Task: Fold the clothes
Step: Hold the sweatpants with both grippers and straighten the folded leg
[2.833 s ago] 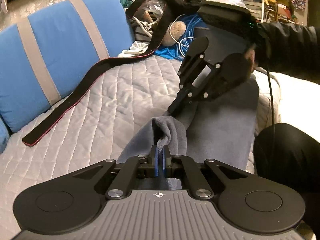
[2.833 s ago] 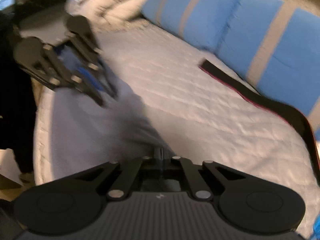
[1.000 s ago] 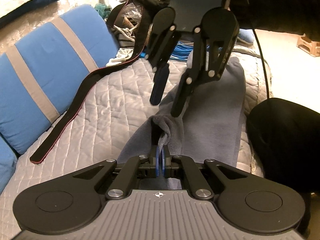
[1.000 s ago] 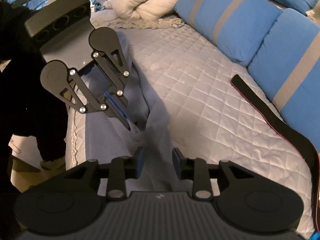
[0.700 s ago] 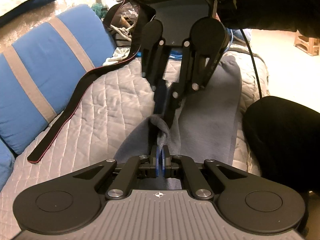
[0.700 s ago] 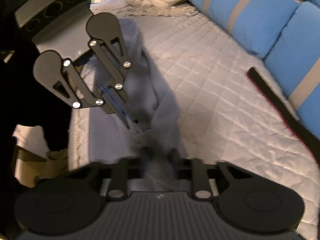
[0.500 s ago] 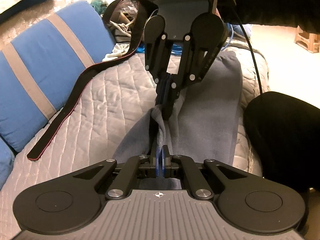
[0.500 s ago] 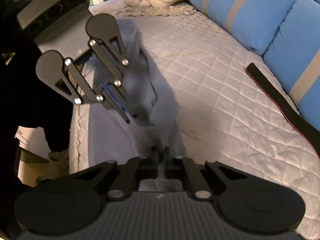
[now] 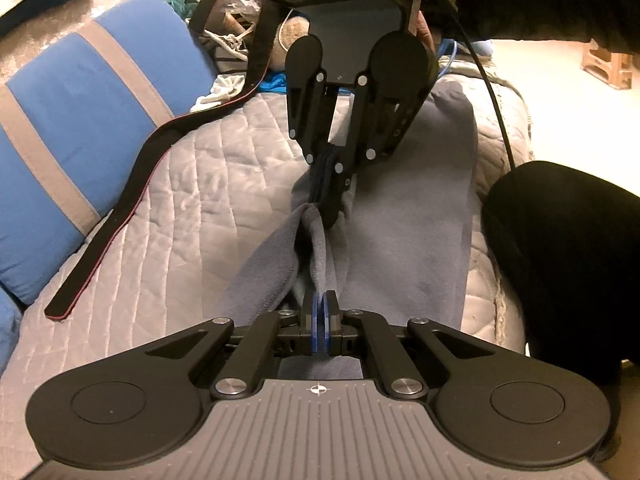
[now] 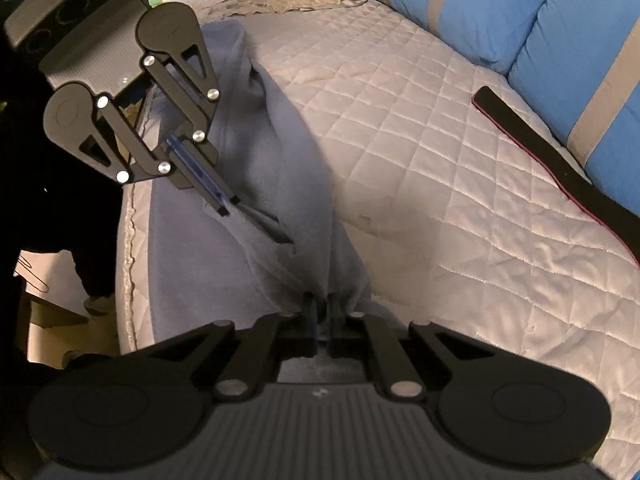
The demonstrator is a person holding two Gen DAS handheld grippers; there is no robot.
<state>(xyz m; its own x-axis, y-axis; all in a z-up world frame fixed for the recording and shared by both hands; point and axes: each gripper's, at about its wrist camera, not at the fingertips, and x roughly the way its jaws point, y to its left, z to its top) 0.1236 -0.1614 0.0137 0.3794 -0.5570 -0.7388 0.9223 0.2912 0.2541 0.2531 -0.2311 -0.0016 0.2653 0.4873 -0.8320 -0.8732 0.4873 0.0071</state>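
A grey fleece garment [image 9: 404, 216] lies lengthwise along the near edge of a quilted bed. My left gripper [image 9: 320, 300] is shut on a raised fold of it. My right gripper [image 9: 322, 204] faces it and is shut on the same fold a short way farther along. In the right wrist view, the right gripper [image 10: 320, 304] pinches the garment [image 10: 224, 248], and the left gripper [image 10: 230, 204] holds the edge just ahead and to the left. The cloth between them is lifted into a ridge.
The grey quilted bedcover [image 9: 192, 208] spreads to the left. A long black strap [image 9: 132, 168] lies across it [image 10: 560, 168]. Blue cushions with grey stripes [image 10: 520, 12] line the far side. Clutter and cables [image 9: 240, 40] pile at the bed's end. The person's dark leg [image 9: 560, 260] stands at the bed edge.
The right gripper came in open beside the left one, closed on the garment fold, and the two have since drawn apart along the fold.
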